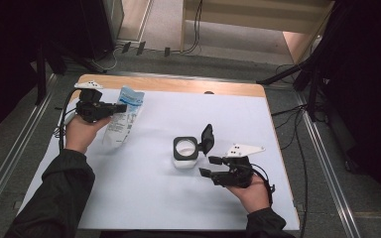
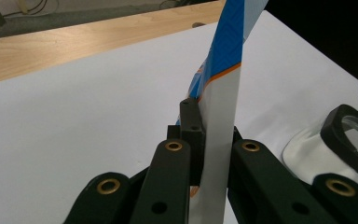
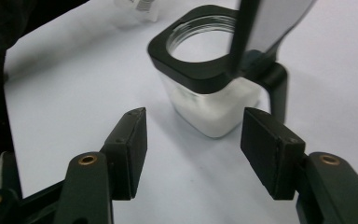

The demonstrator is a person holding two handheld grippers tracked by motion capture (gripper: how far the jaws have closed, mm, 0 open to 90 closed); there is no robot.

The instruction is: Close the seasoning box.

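Left gripper (image 1: 121, 107) clamping sachet (image 2: 221, 93), right gripper (image 1: 209, 166) – jaws apart

worktop: pale wood (image 1: 178, 84) under a white sheet (image 1: 154, 188)
floor: grey carpet (image 1: 327, 188), cables (image 1: 297, 144) trailing
behind: light wooden shelf (image 1: 258, 20), dark stands (image 1: 317, 74)

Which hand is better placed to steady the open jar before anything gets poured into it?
Right. The right hand-held gripper sits just beside the jar, jaws open and empty. The left hand-held gripper is shut on the pouch, far off at the table's left.
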